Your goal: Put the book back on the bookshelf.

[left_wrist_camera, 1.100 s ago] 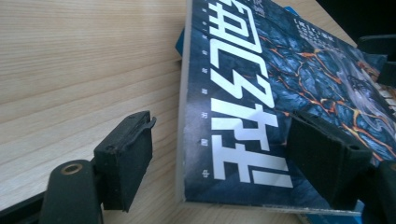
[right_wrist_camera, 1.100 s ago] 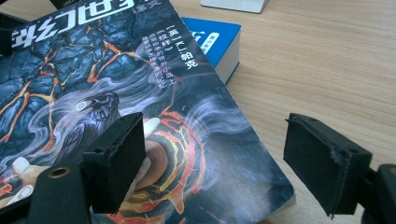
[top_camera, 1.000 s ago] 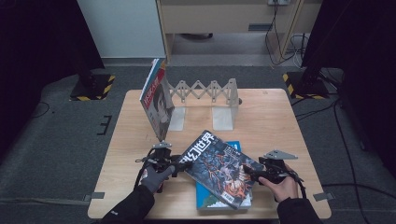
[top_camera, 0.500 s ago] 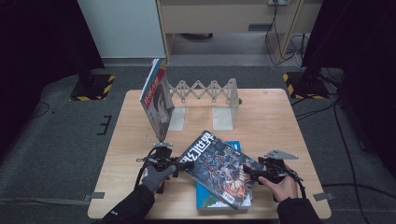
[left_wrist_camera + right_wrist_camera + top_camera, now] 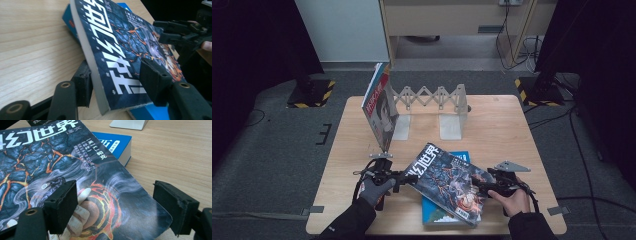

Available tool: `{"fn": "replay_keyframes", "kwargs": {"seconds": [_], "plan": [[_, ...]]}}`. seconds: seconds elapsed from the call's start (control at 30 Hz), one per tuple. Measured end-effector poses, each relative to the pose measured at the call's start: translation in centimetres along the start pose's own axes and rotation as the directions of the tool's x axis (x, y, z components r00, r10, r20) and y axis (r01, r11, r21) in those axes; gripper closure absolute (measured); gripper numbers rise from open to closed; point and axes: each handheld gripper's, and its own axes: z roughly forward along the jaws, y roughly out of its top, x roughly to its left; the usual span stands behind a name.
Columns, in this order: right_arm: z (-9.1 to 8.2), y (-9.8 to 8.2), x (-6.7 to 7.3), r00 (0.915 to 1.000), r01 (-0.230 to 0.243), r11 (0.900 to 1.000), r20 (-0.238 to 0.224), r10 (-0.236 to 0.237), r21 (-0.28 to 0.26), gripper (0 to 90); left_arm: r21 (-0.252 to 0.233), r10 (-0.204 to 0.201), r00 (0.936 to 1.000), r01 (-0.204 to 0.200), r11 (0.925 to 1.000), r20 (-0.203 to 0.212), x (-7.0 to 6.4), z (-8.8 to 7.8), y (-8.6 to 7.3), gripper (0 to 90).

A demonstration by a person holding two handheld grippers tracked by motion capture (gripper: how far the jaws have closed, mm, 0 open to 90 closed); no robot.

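A person sits at a wooden table (image 5: 512, 125) with a two-jaw gripper in each hand. Near the table's front edge, a dark magazine (image 5: 447, 181) with a fiery cracked-rock cover lies slanted on top of a blue book (image 5: 460, 159). Toward the back edge stands a metal folding book rack (image 5: 432, 100), with one magazine (image 5: 379, 107) leaning upright at its left end.

The left gripper (image 5: 398, 179) sits at the dark magazine's spine end. Its jaws have just been closing, and they now straddle the spine, one pad below and one on the cover. Whether both pads already press cannot be told. The right gripper (image 5: 484, 187) sits at the opposite end, its jaws standing apart over the cover and gripping nothing visible.

The step in hand appears to be lifting this magazine off the book. To do it well, the left jaws should probably bite the thick spine firmly before any lift, so the pages do not fan or sag.

The left gripper view shows the spine between its pads (image 5: 82, 85), a detail too small to make out from above. The right gripper view shows the magazine's rounded corner (image 5: 160, 220) free between its jaws. The high view alone gives the rack and the layout.
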Motion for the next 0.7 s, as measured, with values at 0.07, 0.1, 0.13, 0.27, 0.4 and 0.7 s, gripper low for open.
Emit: {"fn": "replay_keyframes", "kwargs": {"seconds": [0.07, 0.1, 0.13, 0.27, 0.4, 0.7], "plan": [[0.0, 0.0, 0.0, 1.0, -0.002, 1.0, -0.002, 0.002, 0.0, 20.8, 0.013, -0.015, 0.9999, 0.015, 0.9998, 0.008, 0.1, 0.5, 0.1, 41.4], [0.0, 0.0, 0.0, 1.0, -0.002, 1.0, -0.002, 0.002, 0.0, 20.8, 0.013, -0.015, 0.9999, 0.015, 0.9998, 0.008, 0.1, 0.5, 0.1, 40.9], [0.0, 0.0, 0.0, 1.0, -0.003, 1.0, -0.003, 0.003, -0.001, 20.9, 0.021, -0.025, 0.9996, 0.025, 0.9995, 0.009, 0.2, 0.8, 0.3, 41.1], [0.1, 0.0, 0.0, 1.0, -0.002, 1.0, -0.005, 0.002, -0.001, 20.7, 0.047, -0.03, 0.9995, 0.03, 0.9985, 0.012, 0.2, 1.1, 0.3, 46.5], [0.1, 0.0, 0.0, 1.0, 0.002, 1.0, -0.003, -0.002, -0.007, 20.5, 0.054, -0.039, 0.9972, 0.036, 0.9979, 0.064, -0.8, 0.7, 0.5, 53.4], [0.1, 0.1, -0.1, 0.9999, 0.009, 1.0, -0.008, -0.009, 0.0, 20.3, 0.03, -0.046, 0.995, 0.043, 0.9986, 0.088, -1.7, 0.1, 0.9, 63.4]]}}
